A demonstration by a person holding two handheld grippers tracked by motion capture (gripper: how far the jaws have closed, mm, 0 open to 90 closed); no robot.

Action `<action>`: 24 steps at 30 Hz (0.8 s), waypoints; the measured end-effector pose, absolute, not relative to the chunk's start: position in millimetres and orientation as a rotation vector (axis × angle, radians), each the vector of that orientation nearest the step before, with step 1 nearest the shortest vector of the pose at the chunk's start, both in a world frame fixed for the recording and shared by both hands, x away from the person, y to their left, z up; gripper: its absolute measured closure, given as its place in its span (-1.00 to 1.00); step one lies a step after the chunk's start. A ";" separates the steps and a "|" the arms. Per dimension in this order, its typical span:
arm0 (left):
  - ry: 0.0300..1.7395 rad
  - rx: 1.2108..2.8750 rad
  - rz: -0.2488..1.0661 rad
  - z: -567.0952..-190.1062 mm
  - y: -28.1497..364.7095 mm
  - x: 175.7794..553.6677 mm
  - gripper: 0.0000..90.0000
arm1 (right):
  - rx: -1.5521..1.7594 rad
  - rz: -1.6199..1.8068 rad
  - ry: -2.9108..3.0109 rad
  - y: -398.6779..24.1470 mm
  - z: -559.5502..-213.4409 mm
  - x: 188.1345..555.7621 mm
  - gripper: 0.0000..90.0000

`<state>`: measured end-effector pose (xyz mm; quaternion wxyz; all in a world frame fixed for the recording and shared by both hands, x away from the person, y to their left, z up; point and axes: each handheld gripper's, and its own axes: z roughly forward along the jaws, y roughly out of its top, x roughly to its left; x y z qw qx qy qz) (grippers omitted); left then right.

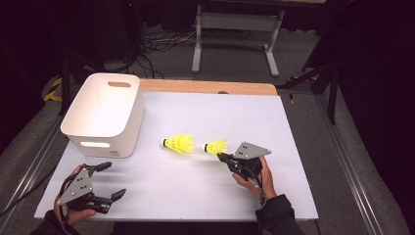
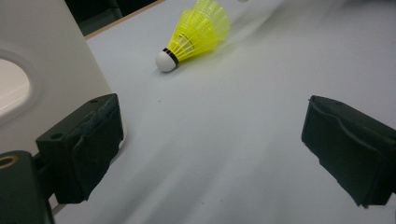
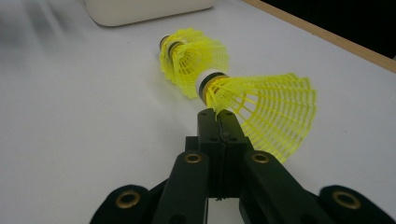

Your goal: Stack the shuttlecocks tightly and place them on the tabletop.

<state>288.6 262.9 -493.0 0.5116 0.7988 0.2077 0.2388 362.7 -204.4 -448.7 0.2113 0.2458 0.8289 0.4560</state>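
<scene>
The right gripper sits right of the table's middle, its jaws clenched on the yellow skirt of a shuttlecock. In the right gripper view the two black jaws are pressed together on the skirt's edge close behind the white cork, and the skirt fans out to the right past them; the pinched bit of mesh itself is hidden between the pads. From above, the hand and the grey plate cover most of the gripper's body, so only the jaw tips show at the skirt. Whether the shuttlecock is lifted clear of the table or resting on it is hard to make out.

A second shuttlecock lies on its side just left of the held one, cork pointing left toward the bin. In the right gripper view it lies beyond the held one and is partly hidden behind its cork. In the left gripper view it lies far ahead, its skirt top cut off by the frame's edge.

The left gripper is at the near left corner, jaws spread wide with nothing between them. The white bin stands at the far left; its wall fills the left edge of the left gripper view, cropped there, and its inside is hard to make out from above.
</scene>
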 end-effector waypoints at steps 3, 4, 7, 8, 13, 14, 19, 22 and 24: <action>0.498 1.924 0.571 -493.2 263.2 288.9 -0.86 | 0.691 1.272 2.315 -199.4 -450.0 369.7 1.00; 0.499 1.923 0.568 -493.3 262.9 288.7 -0.85 | 0.693 1.267 2.319 -196.9 -450.9 372.5 1.00; 0.495 1.924 0.567 -493.2 262.3 288.4 -0.86 | 0.701 1.269 2.331 -191.8 -452.4 378.0 1.00; 0.492 1.926 0.570 -493.1 262.4 288.7 -0.86 | 0.700 1.266 2.336 -189.3 -453.0 380.2 1.00; 0.492 1.923 0.566 -493.2 262.0 288.2 -0.86 | 0.708 1.274 2.349 -180.4 -455.7 388.2 1.00; 0.490 1.927 0.565 -493.2 262.2 288.5 -0.86 | 0.708 1.277 2.351 -178.6 -456.3 389.4 1.00; 0.490 1.930 0.563 -493.3 262.5 288.8 -0.86 | 0.715 1.285 2.374 -170.4 -460.6 395.6 1.00; 0.492 1.931 0.559 -493.6 262.6 288.8 -0.86 | 0.720 1.297 2.376 -167.1 -461.5 398.0 1.00; 0.491 1.933 0.558 -493.8 262.5 288.9 -0.86 | 0.725 1.310 2.377 -165.2 -461.9 398.1 1.00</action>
